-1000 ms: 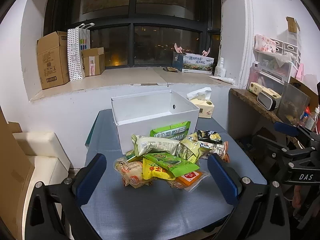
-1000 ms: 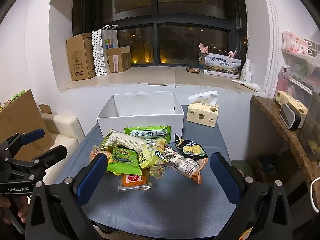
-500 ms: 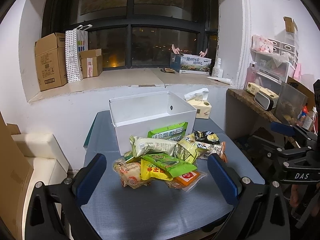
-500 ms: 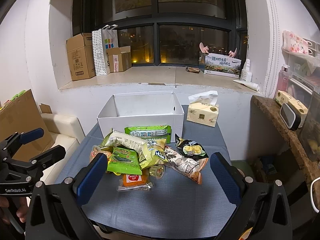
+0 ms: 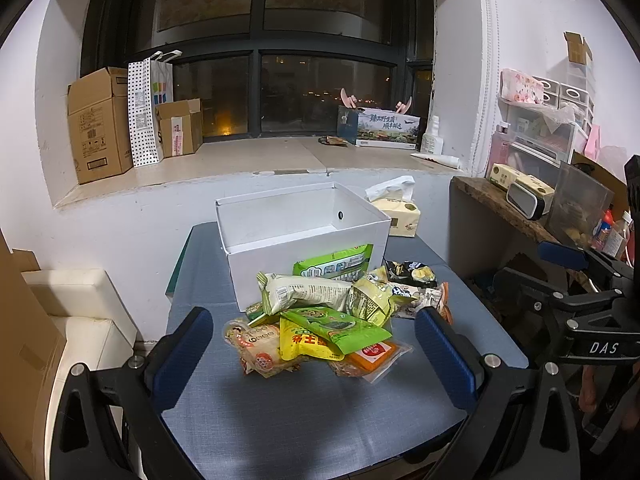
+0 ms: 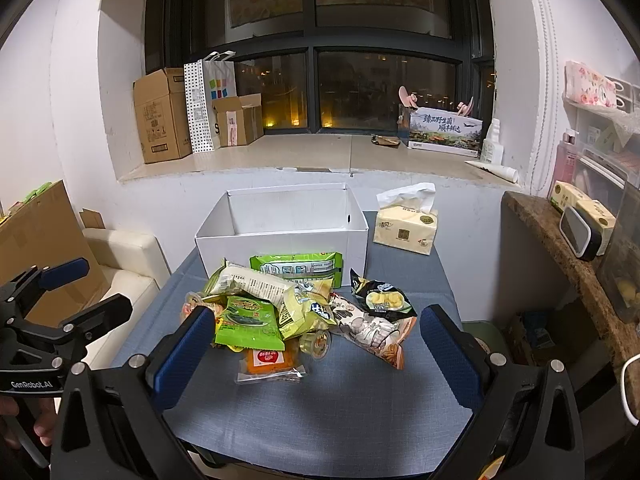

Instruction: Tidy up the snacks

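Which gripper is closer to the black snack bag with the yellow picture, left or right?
Right, as far as I can judge. The black snack bag lies on the pile's right side, just ahead of the right gripper; the left gripper sits across the pile from it, facing the pile's left half.

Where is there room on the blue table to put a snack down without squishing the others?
The near strip of the blue-grey cloth table, between the heap of snack packets and the table's front edge, is bare. So is a patch right of the heap, before the yellow tissue pack. The open white cardboard box looks empty. It is crowded right against the box front.
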A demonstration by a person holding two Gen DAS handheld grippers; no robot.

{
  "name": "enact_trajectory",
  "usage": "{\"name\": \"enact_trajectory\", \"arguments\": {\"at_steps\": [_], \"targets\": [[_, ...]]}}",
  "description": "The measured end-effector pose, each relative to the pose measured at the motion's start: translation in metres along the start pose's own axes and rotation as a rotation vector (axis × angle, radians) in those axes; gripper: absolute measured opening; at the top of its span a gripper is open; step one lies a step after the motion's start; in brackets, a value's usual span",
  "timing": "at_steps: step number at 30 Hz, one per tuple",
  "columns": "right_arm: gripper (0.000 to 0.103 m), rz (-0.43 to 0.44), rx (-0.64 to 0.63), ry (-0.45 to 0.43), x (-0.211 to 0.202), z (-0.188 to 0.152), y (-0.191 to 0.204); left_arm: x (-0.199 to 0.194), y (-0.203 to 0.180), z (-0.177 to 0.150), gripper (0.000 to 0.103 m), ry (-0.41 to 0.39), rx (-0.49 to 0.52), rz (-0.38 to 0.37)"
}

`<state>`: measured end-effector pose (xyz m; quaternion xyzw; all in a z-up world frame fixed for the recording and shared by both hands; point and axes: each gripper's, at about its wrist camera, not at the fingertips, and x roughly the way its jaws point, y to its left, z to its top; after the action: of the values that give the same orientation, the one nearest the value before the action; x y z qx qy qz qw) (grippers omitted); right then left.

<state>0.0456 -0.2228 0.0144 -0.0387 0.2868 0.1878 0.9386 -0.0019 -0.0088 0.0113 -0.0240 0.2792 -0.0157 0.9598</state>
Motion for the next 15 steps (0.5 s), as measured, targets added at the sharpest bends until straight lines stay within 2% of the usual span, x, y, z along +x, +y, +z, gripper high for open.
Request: {"name": "enact_trajectory", "arguments": {"at_steps": [15], "targets": [[0.103,0.001,-0.001,0.000,-0.0001,-0.0009,-0.0003,0.0001,-0.0003,0.0006,0.103,-0.001,0.001,0.000]]}}
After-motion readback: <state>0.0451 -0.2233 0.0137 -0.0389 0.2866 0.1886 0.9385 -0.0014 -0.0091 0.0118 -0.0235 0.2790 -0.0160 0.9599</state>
